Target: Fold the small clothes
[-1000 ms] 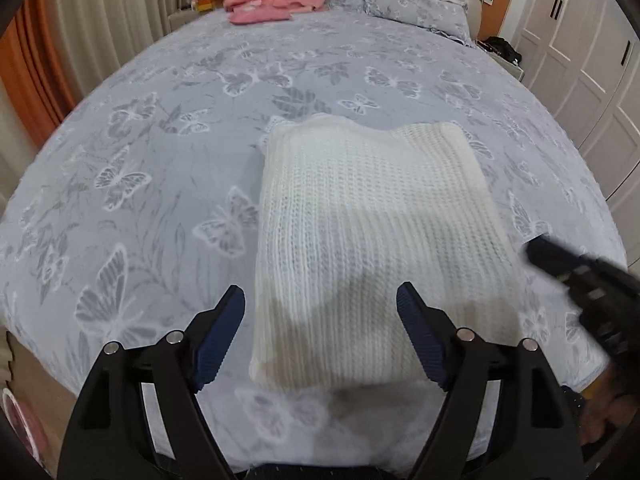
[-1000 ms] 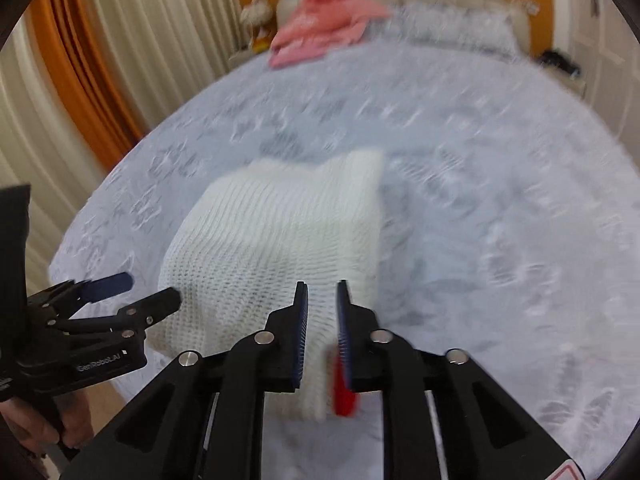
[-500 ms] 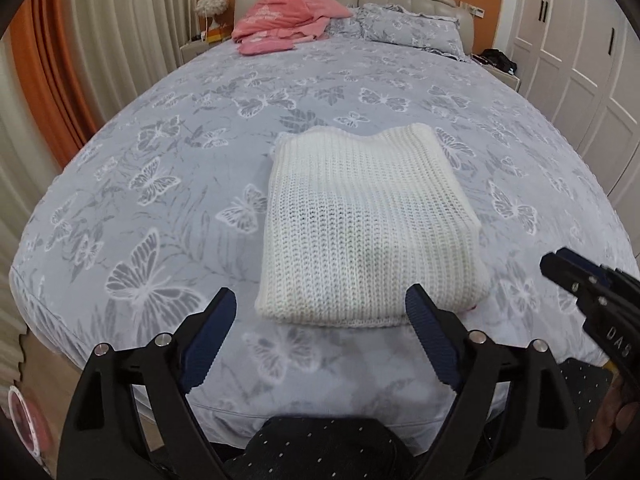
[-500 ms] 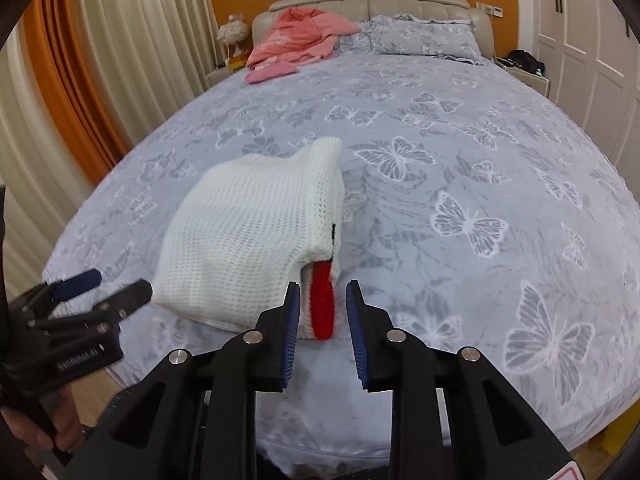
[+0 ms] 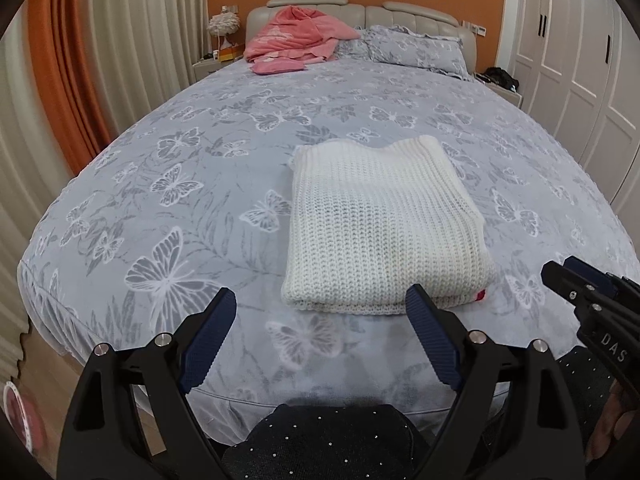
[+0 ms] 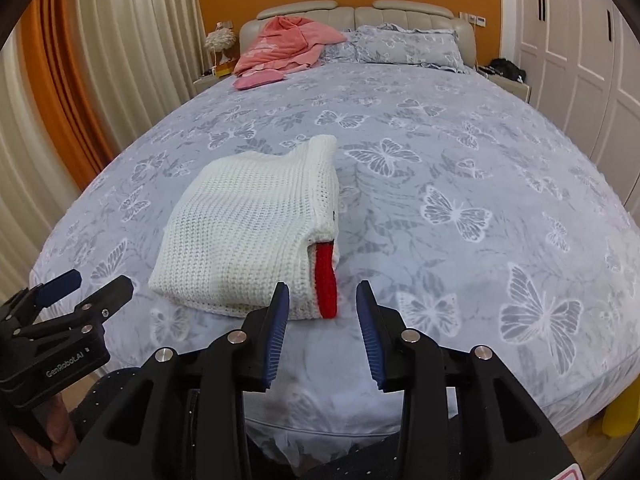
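Note:
A white knitted sweater (image 5: 380, 224) lies folded into a rectangle on the bed, near its foot edge. It also shows in the right wrist view (image 6: 248, 240), with a red trim (image 6: 326, 280) sticking out at its near right corner. My left gripper (image 5: 320, 320) is open and empty, held back from the sweater's near edge. My right gripper (image 6: 322, 308) is open and empty, just short of the red trim. Each gripper shows at the edge of the other's view.
The bed (image 5: 200, 152) has a grey butterfly-print cover. Pink clothes (image 5: 296, 40) lie at the headboard beside pillows (image 5: 416, 48). Curtains (image 5: 100, 60) hang on the left, white wardrobe doors (image 5: 580, 60) stand on the right. Nightstands flank the headboard.
Both grippers have pulled back from the sweater toward the foot of the bed. The right gripper, nearly shut a second ago, has opened. The sweater lies still.

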Motion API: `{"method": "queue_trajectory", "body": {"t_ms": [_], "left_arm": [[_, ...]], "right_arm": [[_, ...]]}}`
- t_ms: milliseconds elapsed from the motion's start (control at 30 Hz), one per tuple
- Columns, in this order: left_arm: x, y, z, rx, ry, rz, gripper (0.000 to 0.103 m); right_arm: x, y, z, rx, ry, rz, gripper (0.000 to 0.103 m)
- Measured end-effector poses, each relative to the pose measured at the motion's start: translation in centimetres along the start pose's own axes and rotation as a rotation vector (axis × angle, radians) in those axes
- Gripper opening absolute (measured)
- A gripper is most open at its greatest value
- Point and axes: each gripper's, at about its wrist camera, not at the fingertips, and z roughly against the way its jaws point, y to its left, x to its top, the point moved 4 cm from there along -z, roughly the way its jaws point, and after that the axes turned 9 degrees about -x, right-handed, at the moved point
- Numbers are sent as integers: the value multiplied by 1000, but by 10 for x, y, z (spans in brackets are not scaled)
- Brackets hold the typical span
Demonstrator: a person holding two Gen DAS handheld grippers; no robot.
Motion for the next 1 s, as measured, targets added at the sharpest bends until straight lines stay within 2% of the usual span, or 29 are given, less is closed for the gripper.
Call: {"method": "queue_trajectory", "body": {"t_ms": [167, 400, 533, 833, 1000], "left_arm": [[-4, 2, 3, 26, -10, -9, 86], [-7, 7, 2, 23, -8, 6, 88], [-8, 6, -1, 25, 5, -8, 91], [-10, 14, 6, 22, -21, 28, 91], [-9, 11, 9, 30, -37, 7, 91]], "right_arm": [[-7, 18, 0, -62, -19, 84, 35], [-10, 18, 3, -104, -25, 69, 39], [-11, 17, 2, -110, -22, 67, 42], [-12, 20, 3, -114, -24, 66, 44], [-11, 19, 3, -114, -23, 65, 46]]}}
